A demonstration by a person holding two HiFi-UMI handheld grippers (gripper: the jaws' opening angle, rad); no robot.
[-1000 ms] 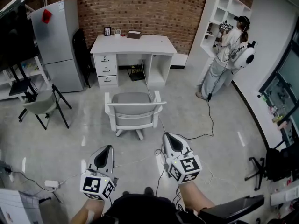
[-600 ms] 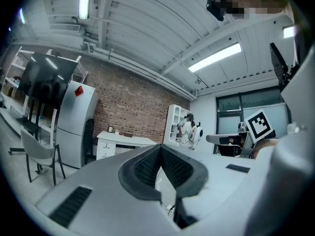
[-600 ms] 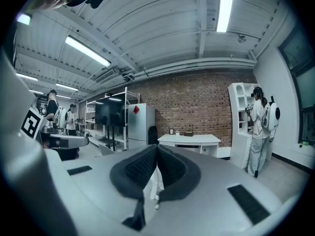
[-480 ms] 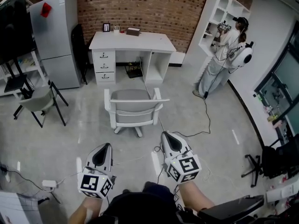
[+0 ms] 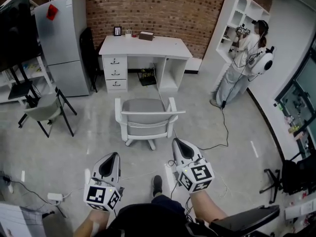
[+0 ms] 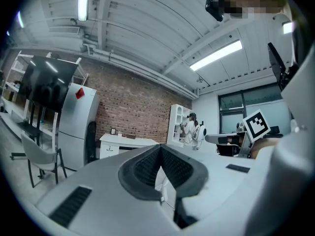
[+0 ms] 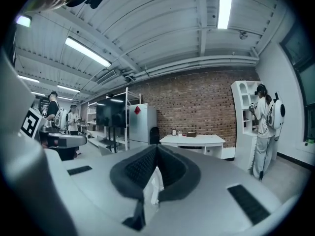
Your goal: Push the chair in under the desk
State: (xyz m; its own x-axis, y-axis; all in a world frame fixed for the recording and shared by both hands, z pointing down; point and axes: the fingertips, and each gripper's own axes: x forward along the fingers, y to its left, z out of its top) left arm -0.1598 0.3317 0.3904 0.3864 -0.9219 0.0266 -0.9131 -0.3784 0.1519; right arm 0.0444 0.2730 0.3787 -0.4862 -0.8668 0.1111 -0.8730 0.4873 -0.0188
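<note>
A white swivel chair point(image 5: 145, 117) with a grey seat stands on the floor, its back toward me, a short way out from the white desk point(image 5: 145, 47) at the brick wall. My left gripper point(image 5: 111, 159) is low at the left, shut and empty, well short of the chair. My right gripper point(image 5: 178, 145) is also shut and empty, just right of the chair's base and nearer me. In the left gripper view the left gripper point(image 6: 160, 147) points at the desk point(image 6: 125, 141). In the right gripper view the desk point(image 7: 193, 139) shows beyond the right gripper point(image 7: 156, 147).
A grey fridge point(image 5: 61, 43) stands left of the desk, with a grey folding chair point(image 5: 45, 110) nearer me. A person point(image 5: 242, 63) stands at a white shelf unit point(image 5: 232, 19) on the right. Cables point(image 5: 217, 132) trail over the floor. A black chair base point(image 5: 276, 177) is at the right.
The view has shifted a little; the chair and desk sit slightly further right and lower in it. A shoe now shows on the floor between the grippers. Both grippers hold much the same place.
</note>
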